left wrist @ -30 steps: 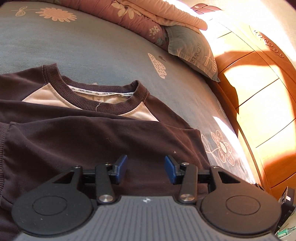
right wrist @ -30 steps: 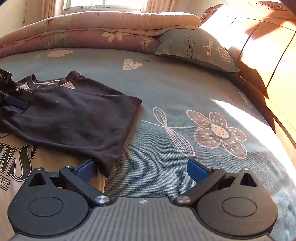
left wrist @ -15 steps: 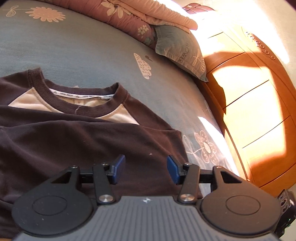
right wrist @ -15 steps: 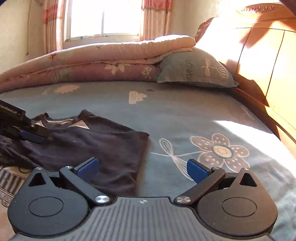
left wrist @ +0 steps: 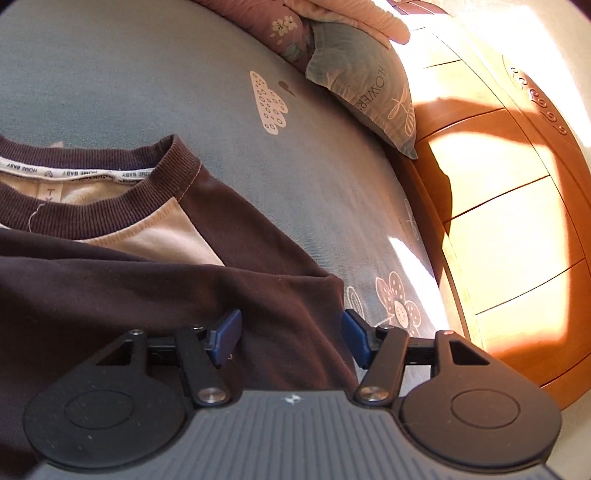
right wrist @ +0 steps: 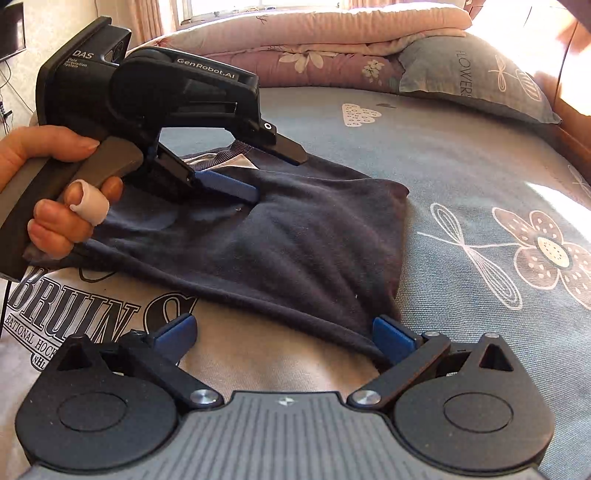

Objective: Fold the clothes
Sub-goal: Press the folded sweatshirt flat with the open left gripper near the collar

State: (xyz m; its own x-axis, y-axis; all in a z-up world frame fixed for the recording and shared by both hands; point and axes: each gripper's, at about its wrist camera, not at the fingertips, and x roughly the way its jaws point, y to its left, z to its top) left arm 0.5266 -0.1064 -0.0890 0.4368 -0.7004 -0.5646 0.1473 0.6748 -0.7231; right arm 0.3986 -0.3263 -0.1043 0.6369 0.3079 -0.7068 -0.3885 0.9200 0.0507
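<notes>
A dark brown sweatshirt (left wrist: 110,295) with a beige chest lies flat on the bed, its ribbed collar (left wrist: 92,218) to the upper left. One dark sleeve (right wrist: 295,251) is folded across the printed beige front (right wrist: 92,321). My left gripper (left wrist: 291,338) hovers open just above that sleeve, nothing between its blue pads (left wrist: 229,334). In the right wrist view a hand (right wrist: 55,206) holds the left gripper (right wrist: 266,170) over the sleeve near the collar. My right gripper (right wrist: 284,334) stands open above the beige front, its right pad (right wrist: 391,338) at the sleeve's lower edge.
The grey-blue flowered bedsheet (right wrist: 480,177) stretches to the right. A grey pillow (right wrist: 472,74) and a rolled pink quilt (right wrist: 314,33) lie at the far end. A wooden headboard (left wrist: 517,221) in bright sun borders the bed on the right.
The left gripper has opened wider and shifted toward the collar's right side. The right gripper swung left and down over the sweatshirt's front, so the left gripper now looms close in its view.
</notes>
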